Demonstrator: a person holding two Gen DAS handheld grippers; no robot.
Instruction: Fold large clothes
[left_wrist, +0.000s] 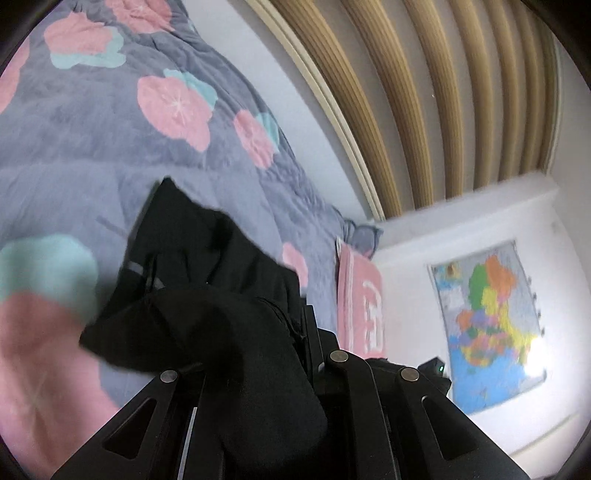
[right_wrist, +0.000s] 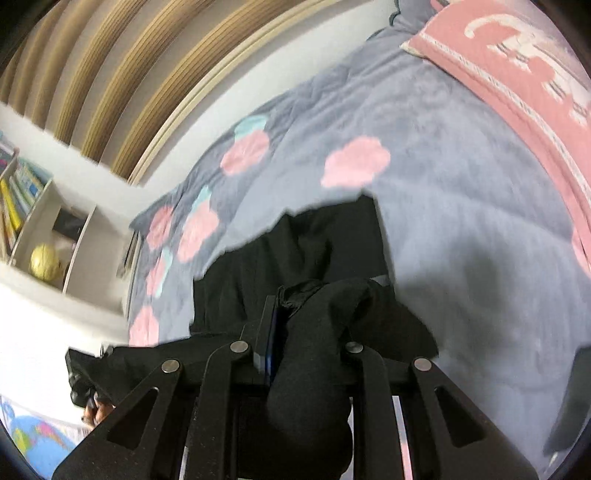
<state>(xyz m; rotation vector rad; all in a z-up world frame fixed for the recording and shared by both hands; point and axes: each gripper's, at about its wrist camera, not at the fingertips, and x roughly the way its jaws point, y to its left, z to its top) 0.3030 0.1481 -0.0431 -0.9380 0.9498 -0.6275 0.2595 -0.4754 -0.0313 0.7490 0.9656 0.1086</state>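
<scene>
A black garment (left_wrist: 207, 258) hangs above a grey bed quilt with pink flowers (left_wrist: 92, 147). My left gripper (left_wrist: 258, 332) is shut on a bunched edge of the black garment, which drapes over its fingers and hides the tips. In the right wrist view the same black garment (right_wrist: 295, 251) hangs down over the quilt (right_wrist: 443, 184). My right gripper (right_wrist: 310, 314) is shut on another bunched part of it, cloth wrapped around the jaws.
A pink pillow (right_wrist: 517, 66) lies at the head of the bed (left_wrist: 360, 302). A slatted wooden headboard wall (left_wrist: 424, 92) stands behind. A map poster (left_wrist: 491, 325) hangs on the wall. A white shelf with books and a yellow ball (right_wrist: 44, 258) stands beside the bed.
</scene>
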